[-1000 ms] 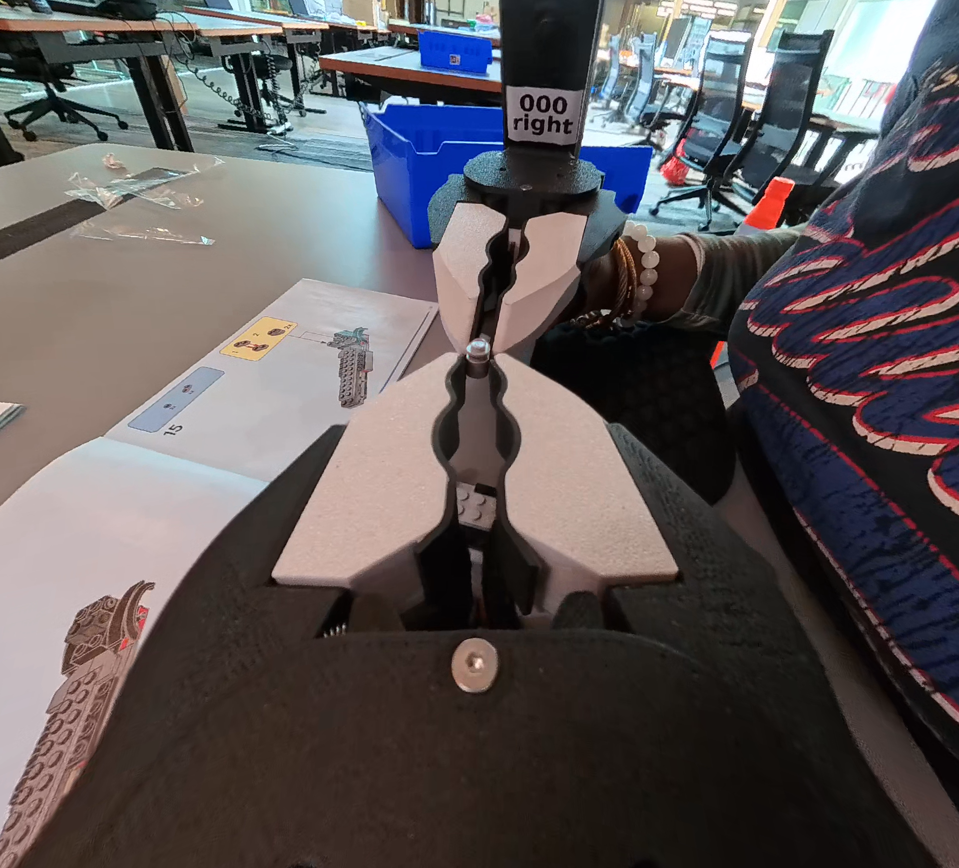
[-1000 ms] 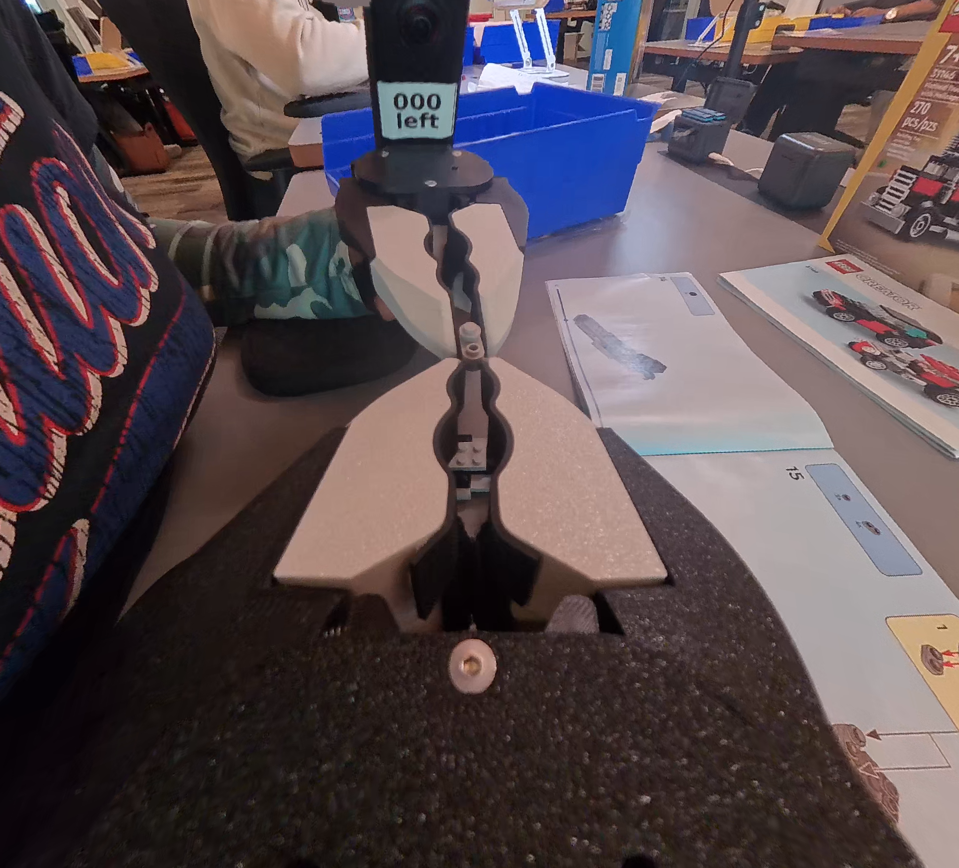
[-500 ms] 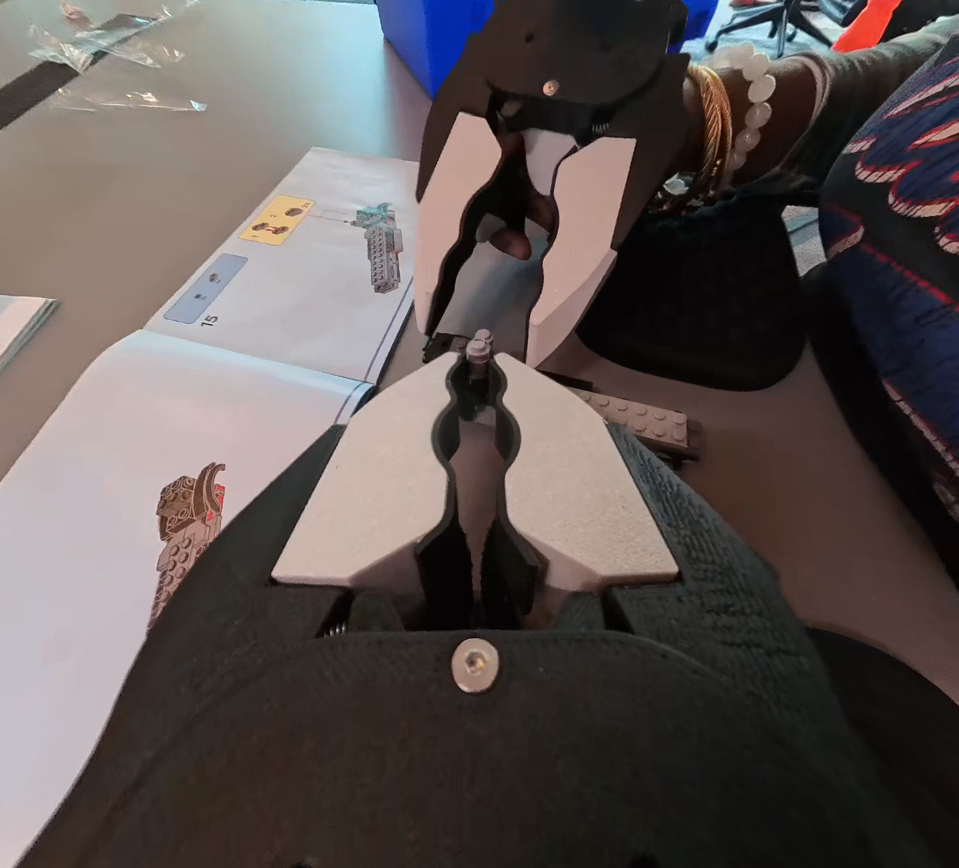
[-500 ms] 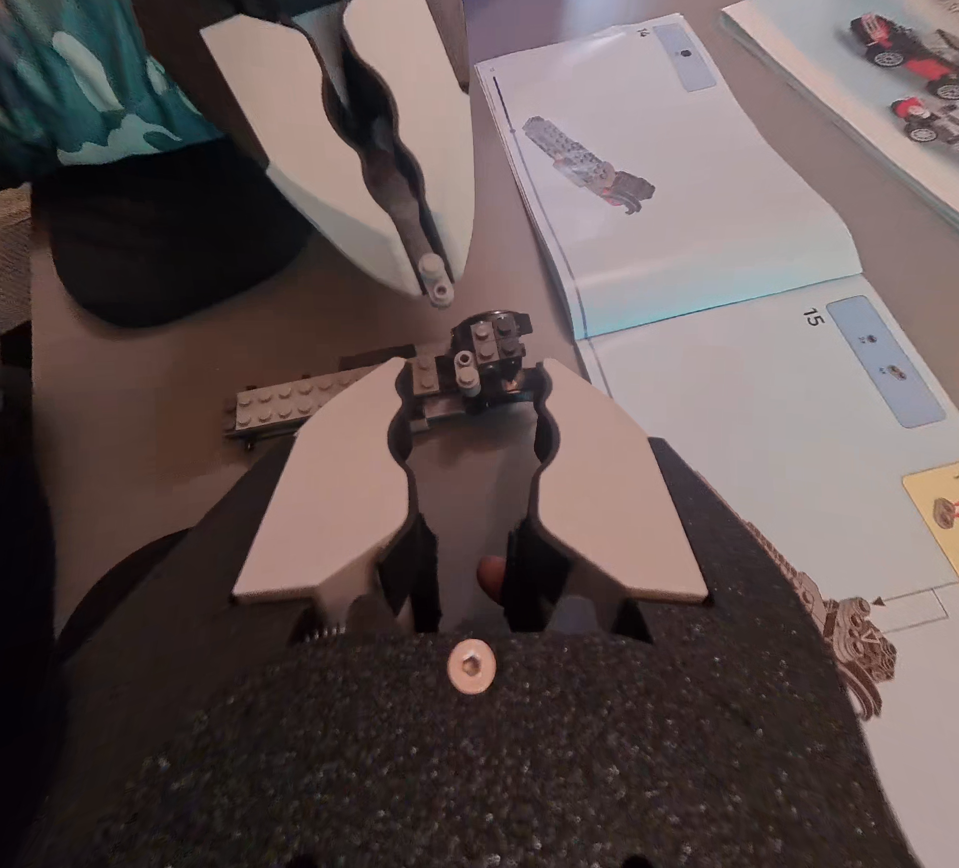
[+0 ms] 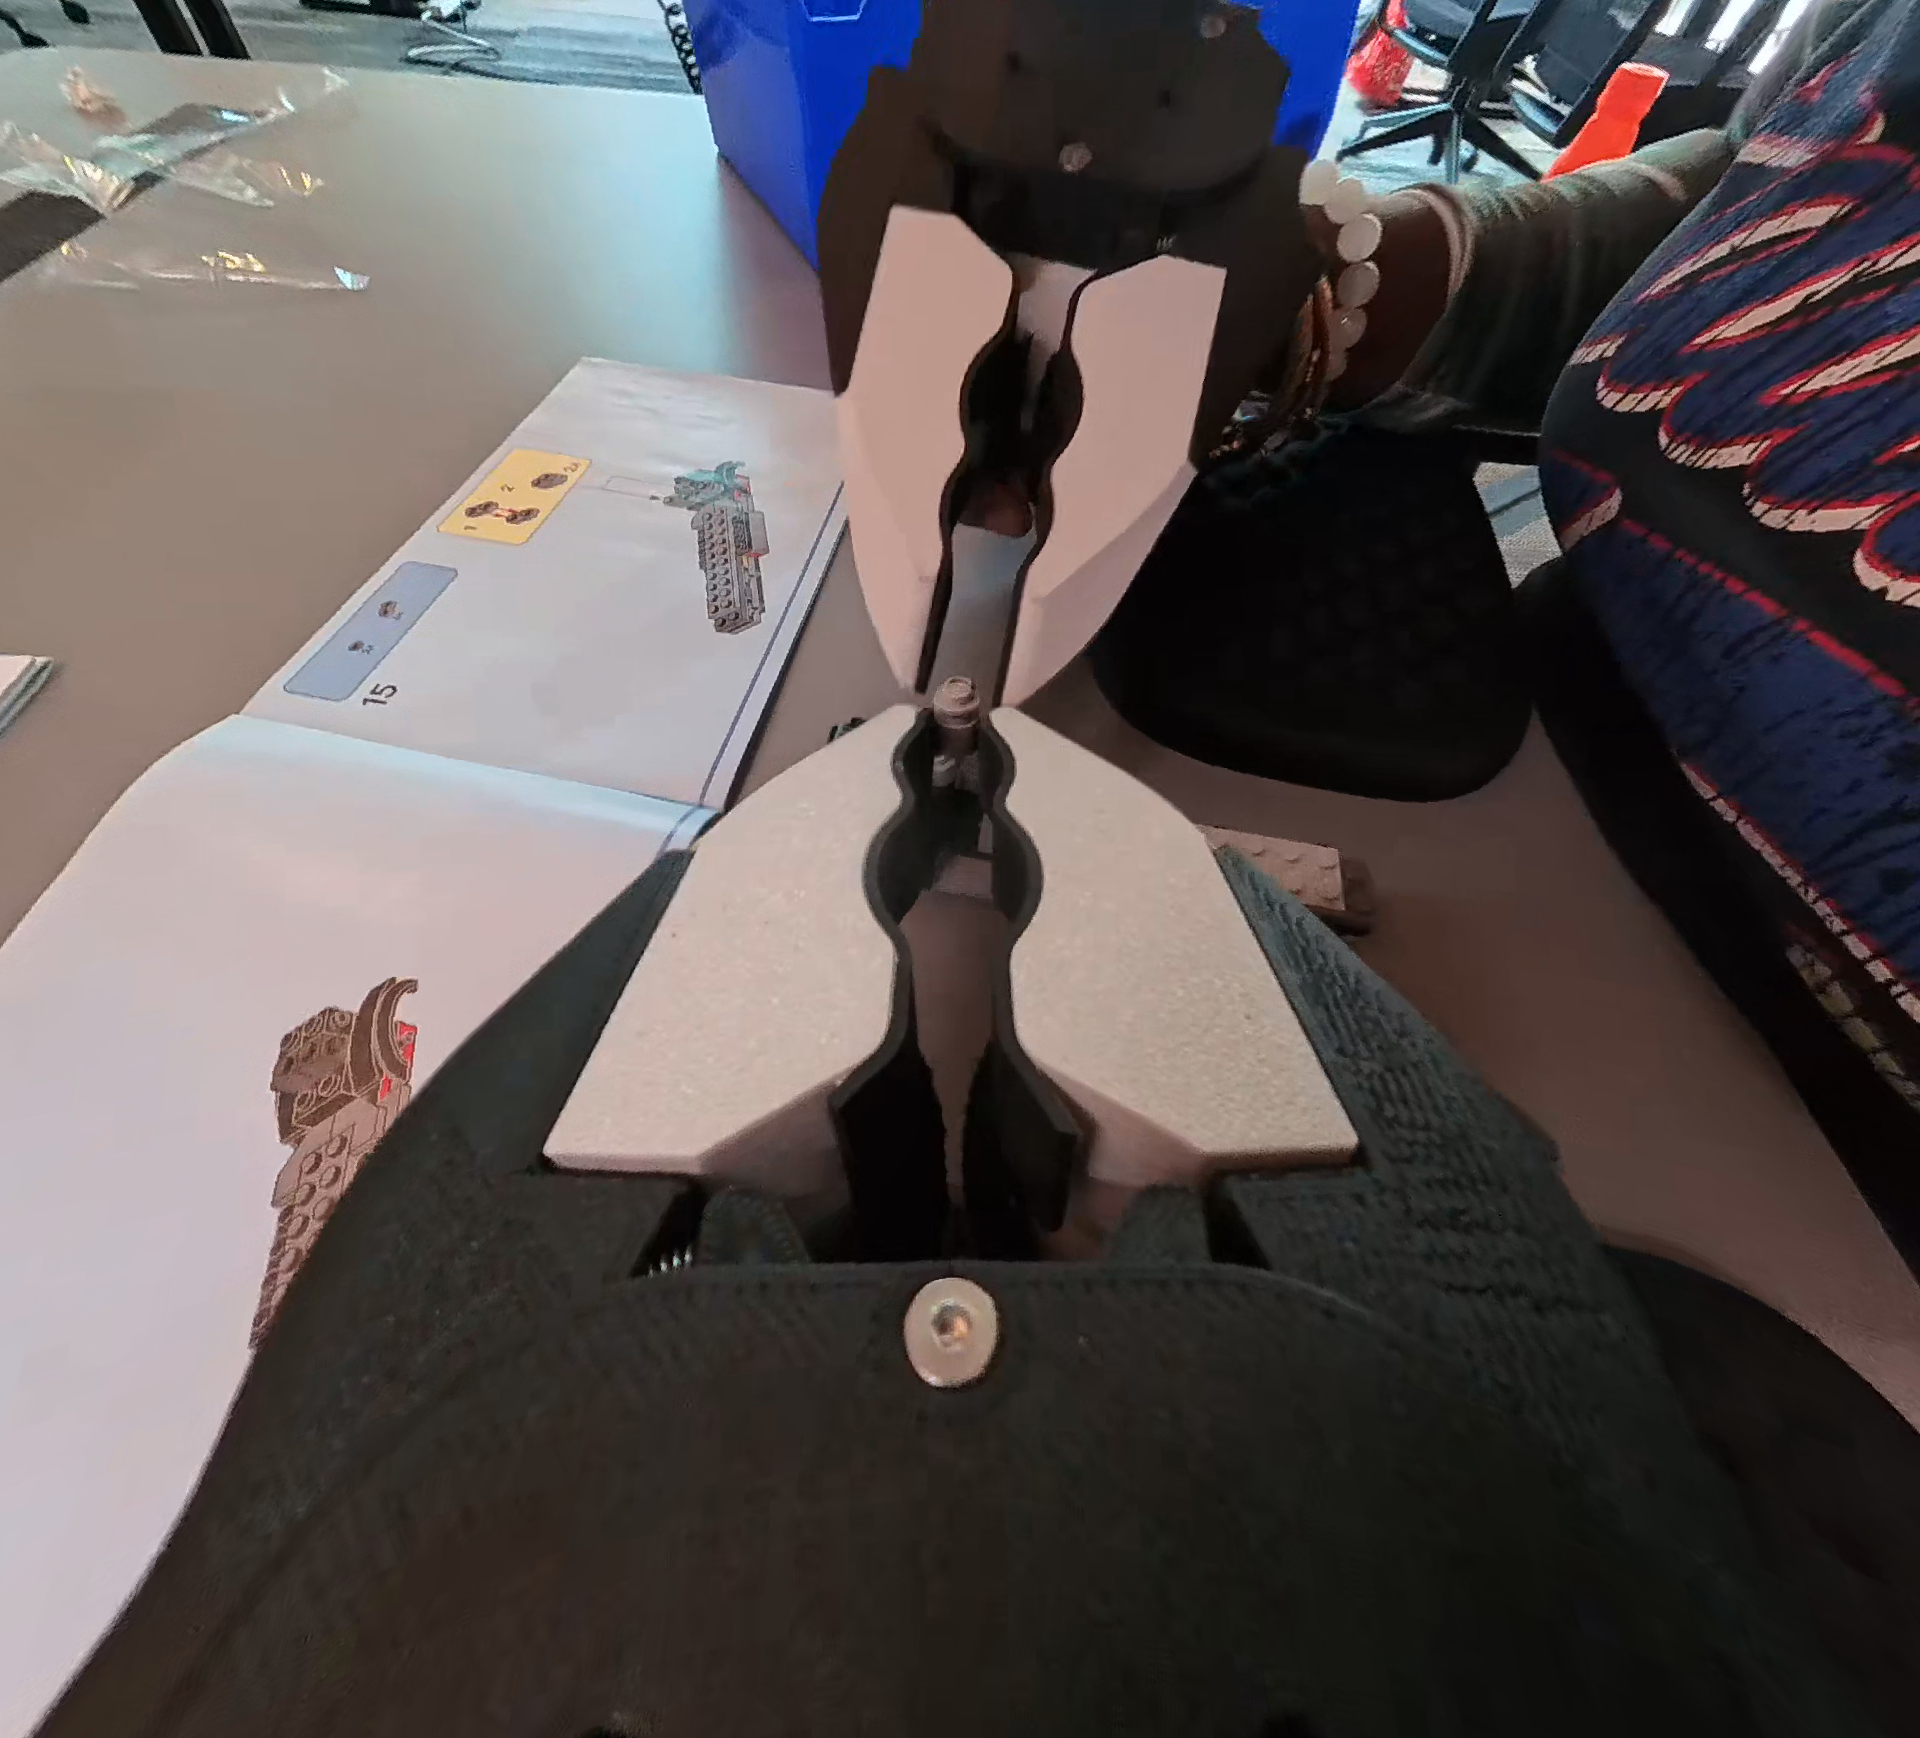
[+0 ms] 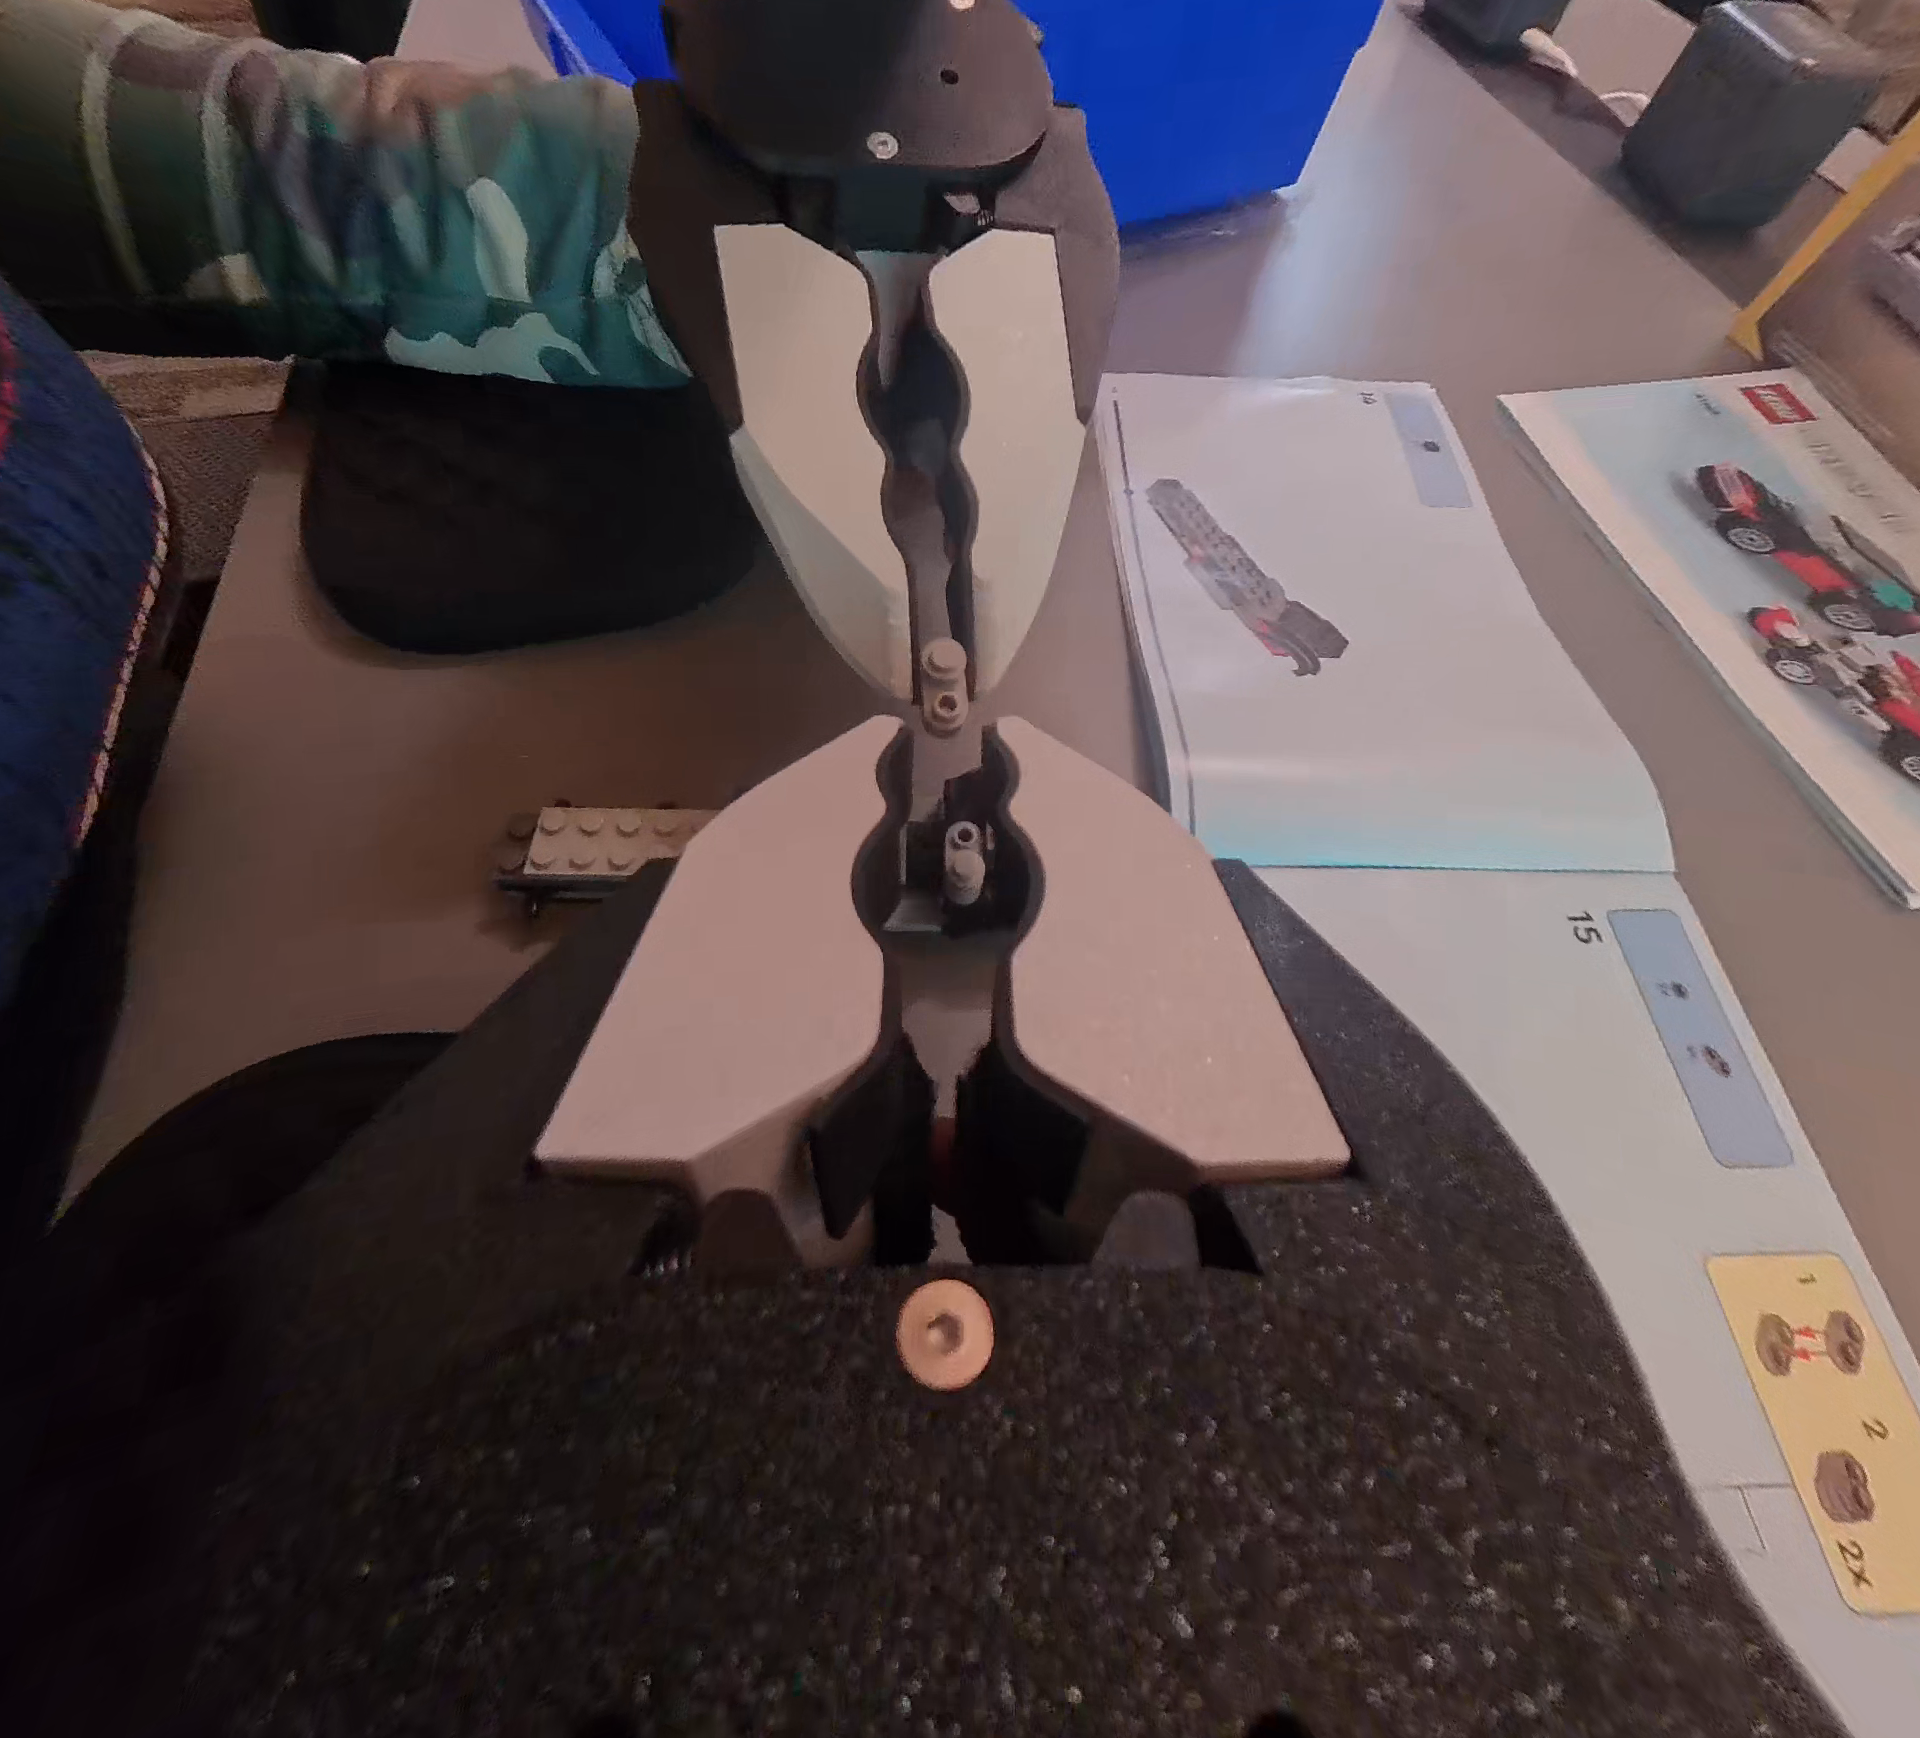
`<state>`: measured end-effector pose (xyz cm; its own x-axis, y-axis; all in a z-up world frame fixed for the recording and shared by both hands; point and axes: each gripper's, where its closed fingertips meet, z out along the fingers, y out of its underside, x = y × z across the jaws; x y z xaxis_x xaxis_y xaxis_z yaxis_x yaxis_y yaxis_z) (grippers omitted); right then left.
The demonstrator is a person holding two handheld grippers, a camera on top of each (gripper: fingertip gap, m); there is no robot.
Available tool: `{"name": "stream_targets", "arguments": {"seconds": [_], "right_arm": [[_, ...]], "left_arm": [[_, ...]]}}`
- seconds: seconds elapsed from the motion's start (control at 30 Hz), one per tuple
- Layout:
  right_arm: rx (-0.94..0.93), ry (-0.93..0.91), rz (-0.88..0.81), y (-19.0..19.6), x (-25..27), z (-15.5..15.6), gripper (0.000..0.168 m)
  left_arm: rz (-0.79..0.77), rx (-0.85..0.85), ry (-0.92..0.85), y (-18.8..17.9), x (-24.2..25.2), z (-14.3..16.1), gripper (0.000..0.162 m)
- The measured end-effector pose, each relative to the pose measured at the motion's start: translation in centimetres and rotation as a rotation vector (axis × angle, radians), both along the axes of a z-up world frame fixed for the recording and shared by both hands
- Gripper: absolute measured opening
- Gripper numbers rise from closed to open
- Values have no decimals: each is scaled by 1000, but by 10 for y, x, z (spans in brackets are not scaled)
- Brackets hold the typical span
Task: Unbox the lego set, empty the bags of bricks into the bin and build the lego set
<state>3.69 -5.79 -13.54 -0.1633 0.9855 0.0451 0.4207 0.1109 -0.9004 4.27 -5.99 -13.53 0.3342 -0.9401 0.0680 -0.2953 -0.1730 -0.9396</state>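
Note:
My left gripper (image 5: 951, 717) is shut on a small grey pin (image 5: 954, 699), which sticks out past its tips. It also shows in the right wrist view (image 6: 940, 680), pin (image 6: 943, 658) pointing down. My right gripper (image 6: 945, 732) is closed around the front of a dark grey lego assembly (image 6: 961, 867) lying on the table. The assembly's studded plate (image 6: 592, 847) sticks out to the left, and shows in the left wrist view (image 5: 1288, 867). The two grippers meet tip to tip, with the pin right at the assembly's front end. The right gripper (image 5: 966, 670) faces me in the left wrist view.
An open instruction booklet (image 5: 582, 608) (image 6: 1351, 649) lies beside the grippers, with a second booklet (image 6: 1766, 545) beyond it. A blue bin (image 5: 790, 67) (image 6: 1195, 26) stands behind. Empty plastic bags (image 5: 156, 150) lie far left. Dark boxes (image 6: 1745, 119) sit at the back right. The person's torso (image 5: 1714, 545) is close. Less than 4 cm separates the two grippers' tips.
Both grippers dropped from a raised pose to the table. The right one opened, setting the assembly down, then closed on it again. The left kept its pin and moved up to it.

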Motion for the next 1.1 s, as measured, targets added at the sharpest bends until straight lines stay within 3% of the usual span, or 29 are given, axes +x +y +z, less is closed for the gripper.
{"name": "stream_targets", "arguments": {"seconds": [0.37,1.1], "right_arm": [[71,-69,15,-2,1,-4,7],[111,-193,31,-4,3,-17,7]], "left_arm": [[18,67,90,0,-2,-4,16],[-4,92,177,-5,2,-12,8]]}}
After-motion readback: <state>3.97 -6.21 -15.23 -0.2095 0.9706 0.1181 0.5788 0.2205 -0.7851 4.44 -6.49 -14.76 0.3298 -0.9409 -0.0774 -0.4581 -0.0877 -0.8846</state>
